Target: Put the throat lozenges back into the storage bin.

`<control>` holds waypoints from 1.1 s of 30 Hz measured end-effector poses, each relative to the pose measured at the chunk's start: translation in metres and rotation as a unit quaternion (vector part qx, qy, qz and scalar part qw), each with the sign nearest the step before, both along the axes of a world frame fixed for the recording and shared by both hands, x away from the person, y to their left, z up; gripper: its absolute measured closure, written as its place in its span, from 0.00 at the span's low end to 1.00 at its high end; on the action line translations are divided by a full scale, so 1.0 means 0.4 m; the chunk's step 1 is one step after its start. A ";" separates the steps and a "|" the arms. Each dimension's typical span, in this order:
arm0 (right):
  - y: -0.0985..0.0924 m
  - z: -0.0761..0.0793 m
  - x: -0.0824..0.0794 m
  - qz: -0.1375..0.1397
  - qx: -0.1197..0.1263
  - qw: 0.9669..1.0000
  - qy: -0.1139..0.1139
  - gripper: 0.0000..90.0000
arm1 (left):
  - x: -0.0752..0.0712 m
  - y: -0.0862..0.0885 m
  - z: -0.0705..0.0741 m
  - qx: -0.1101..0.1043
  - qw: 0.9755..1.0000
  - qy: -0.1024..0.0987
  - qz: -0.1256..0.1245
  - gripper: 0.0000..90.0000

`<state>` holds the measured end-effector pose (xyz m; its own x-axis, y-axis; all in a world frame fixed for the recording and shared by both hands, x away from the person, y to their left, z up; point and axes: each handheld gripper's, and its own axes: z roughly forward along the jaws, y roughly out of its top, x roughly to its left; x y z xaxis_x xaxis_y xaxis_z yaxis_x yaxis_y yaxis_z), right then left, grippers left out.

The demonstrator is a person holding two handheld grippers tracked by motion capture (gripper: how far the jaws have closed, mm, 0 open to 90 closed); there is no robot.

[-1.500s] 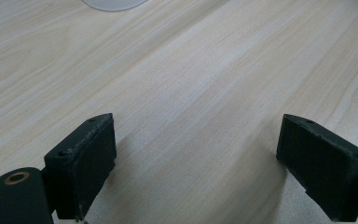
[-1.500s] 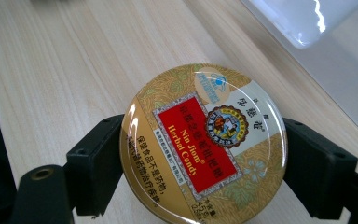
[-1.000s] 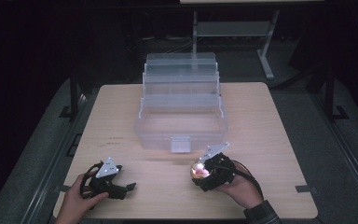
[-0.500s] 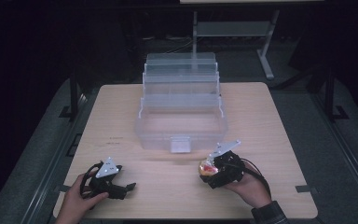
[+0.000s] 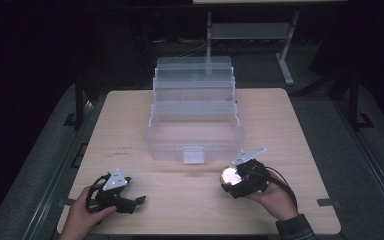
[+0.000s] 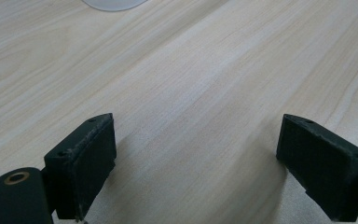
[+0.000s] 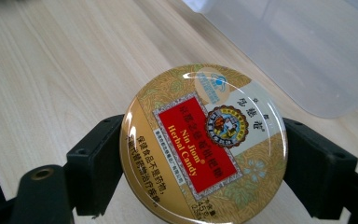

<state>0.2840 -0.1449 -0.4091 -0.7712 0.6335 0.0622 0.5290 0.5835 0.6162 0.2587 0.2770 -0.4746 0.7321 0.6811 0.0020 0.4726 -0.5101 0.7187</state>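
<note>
Clear tiered box point(image 5: 194, 131) on wooden table point(image 5: 290, 131)

I hold my left gripper point(image 5: 122, 199) low over the table point(image 5: 180, 210) near its front left corner, jaws spread wide with nothing between them. My right gripper point(image 5: 232, 181) sits toward the table's front right, jaws pressed against a round tin point(image 7: 204, 142).

Glossy tin point(image 7: 204, 144), matt wood table point(image 5: 290, 130), clear plastic box point(image 5: 195, 122)
</note>
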 end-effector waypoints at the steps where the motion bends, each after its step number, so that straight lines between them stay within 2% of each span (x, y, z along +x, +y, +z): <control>1: -0.003 0.001 0.001 -0.003 0.000 1.000 0.001 0.22 | 0.000 0.000 0.000 0.000 1.000 0.000 0.000 0.12; 18: -0.068 0.035 0.032 -0.030 0.009 0.999 -0.005 0.22 | 0.000 0.000 0.000 0.001 1.000 0.001 0.000 0.12; 33: -0.089 0.071 0.061 -0.046 0.016 0.999 -0.016 0.22 | 0.000 0.001 0.000 0.002 1.000 0.000 -0.001 0.12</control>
<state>0.3086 -0.1804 -0.3808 -0.7122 0.6994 0.0601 0.5590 0.5132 0.6513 0.2589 0.2773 -0.4744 0.7340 0.6791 0.0054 0.4705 -0.5142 0.7171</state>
